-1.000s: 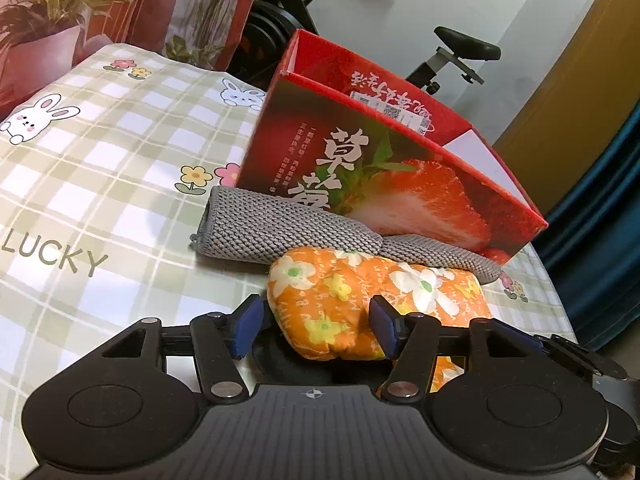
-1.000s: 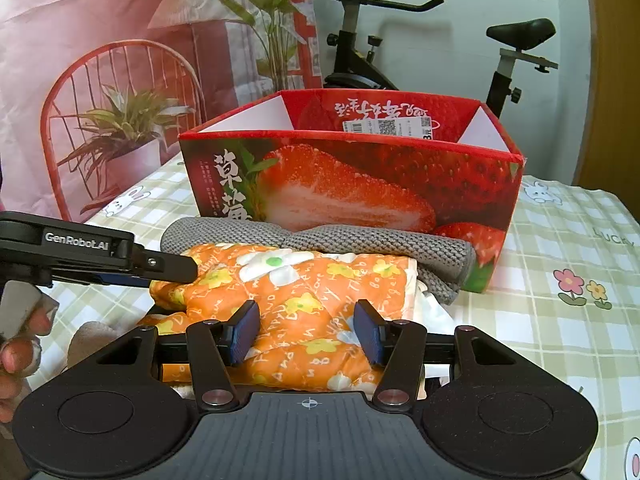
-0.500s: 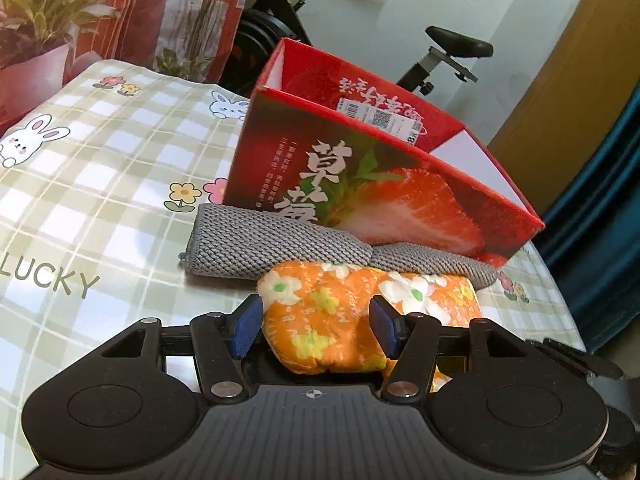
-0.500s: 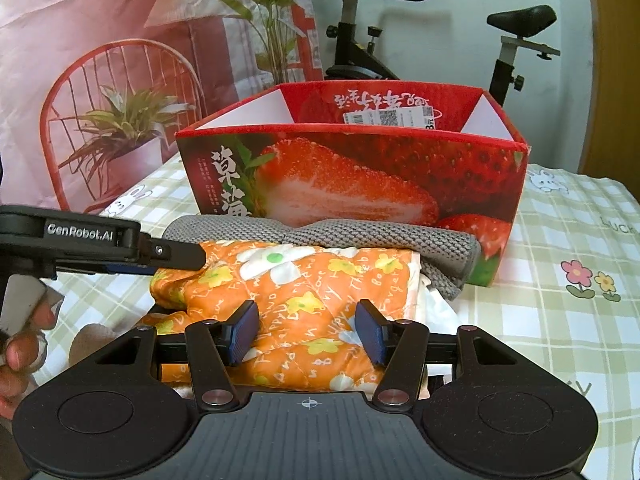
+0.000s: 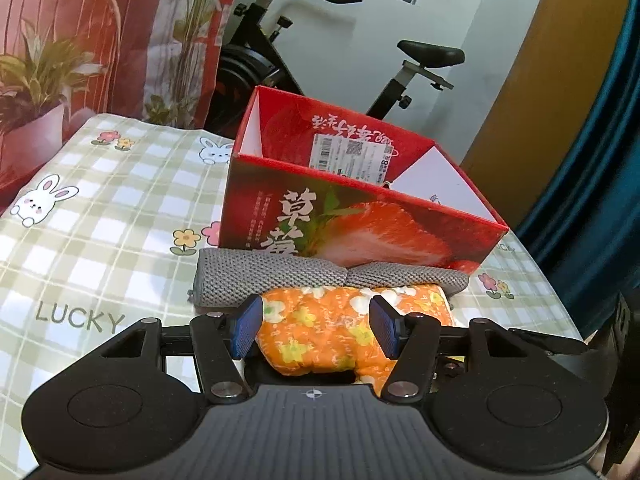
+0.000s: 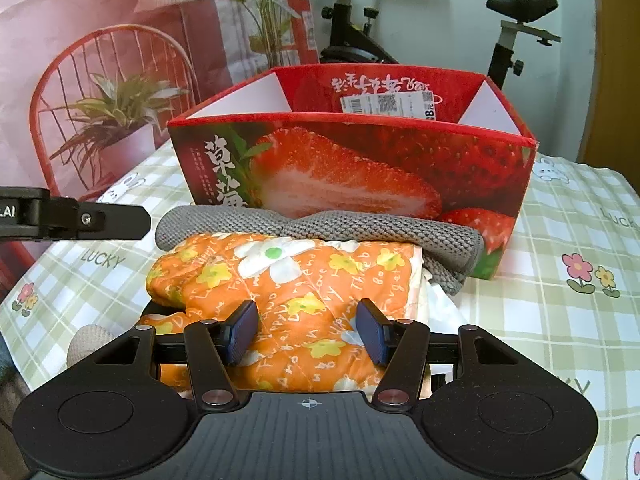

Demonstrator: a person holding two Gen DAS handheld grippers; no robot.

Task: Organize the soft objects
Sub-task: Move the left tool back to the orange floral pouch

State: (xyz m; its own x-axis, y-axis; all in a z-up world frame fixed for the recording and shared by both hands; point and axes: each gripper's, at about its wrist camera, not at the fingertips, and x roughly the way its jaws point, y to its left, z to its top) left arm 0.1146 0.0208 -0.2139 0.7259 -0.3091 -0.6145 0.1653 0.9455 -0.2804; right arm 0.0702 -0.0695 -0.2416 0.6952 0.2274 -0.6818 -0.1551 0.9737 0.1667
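Observation:
A folded orange floral quilted cloth (image 5: 320,332) (image 6: 296,276) lies between both grippers, in front of a folded grey knit cloth (image 5: 272,278) (image 6: 360,228) and an open red strawberry box (image 5: 360,216) (image 6: 360,160). My left gripper (image 5: 316,328) is shut on the left end of the orange cloth. My right gripper (image 6: 306,330) is shut on the near side of the same cloth. The left gripper's black arm (image 6: 72,218) shows at the left of the right wrist view. The cloth seems raised a little off the table.
The table has a green checked cloth (image 5: 100,220) with rabbits, flowers and "LUCKY". An exercise bike (image 5: 300,40) and a printed plant backdrop (image 6: 120,60) stand behind. A white cloth edge (image 6: 436,300) sticks out under the orange cloth.
Both views have risen and tilted, so the box interior shows more. The orange cloth stays held between both grippers and has risen with them.

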